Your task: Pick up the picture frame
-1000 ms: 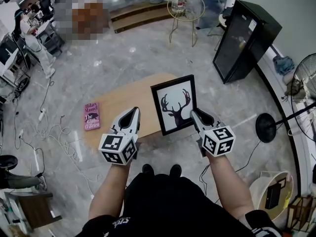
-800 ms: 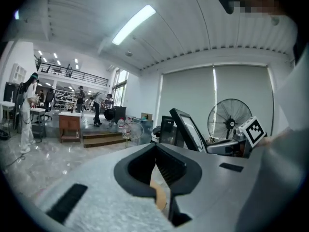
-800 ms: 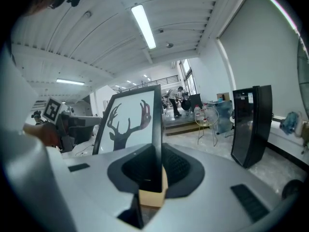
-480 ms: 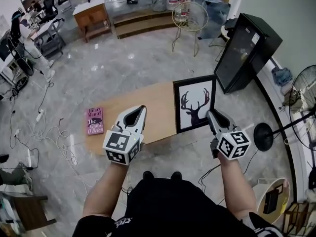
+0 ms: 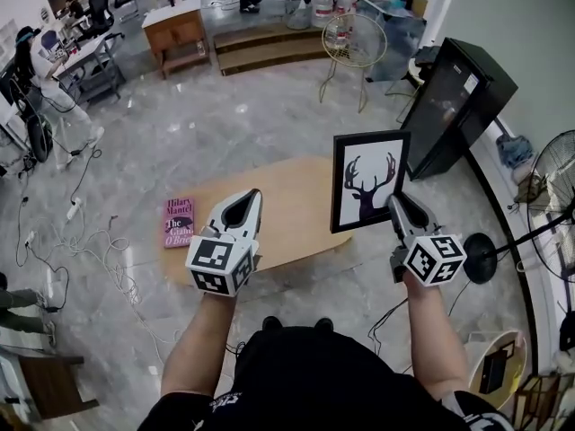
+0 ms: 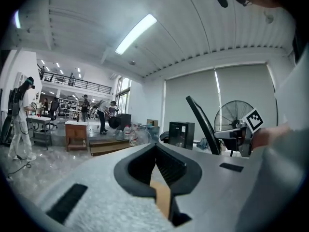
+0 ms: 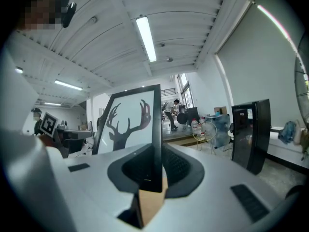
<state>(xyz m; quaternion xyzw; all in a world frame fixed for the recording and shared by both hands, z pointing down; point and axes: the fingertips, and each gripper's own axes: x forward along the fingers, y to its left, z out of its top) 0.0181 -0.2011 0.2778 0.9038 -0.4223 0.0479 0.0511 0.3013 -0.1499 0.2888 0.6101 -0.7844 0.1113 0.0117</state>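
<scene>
The picture frame [image 5: 368, 180], black with a deer silhouette on white, hangs upright above the right end of the wooden table [image 5: 287, 206]. My right gripper [image 5: 398, 201] is shut on the frame's lower right edge. In the right gripper view the frame [image 7: 128, 122] rises from between the jaws, and the right gripper [image 7: 155, 170] clamps its black edge. My left gripper [image 5: 252, 196] hovers over the table's middle, shut with nothing in it. The left gripper view shows the left gripper [image 6: 157, 153] empty, with the frame [image 6: 203, 124] edge-on to its right.
A pink book [image 5: 179, 221] lies on the table's left end. A black cabinet [image 5: 458, 106] and a standing fan [image 5: 548, 169] with a round base [image 5: 481, 245] stand at the right. A wire side table [image 5: 353, 39] is behind, and cables [image 5: 81, 241] trail on the floor at the left.
The frame has risen off the table in my right gripper, shifted right and turned more upright. My left gripper has moved a little over the table, still empty.
</scene>
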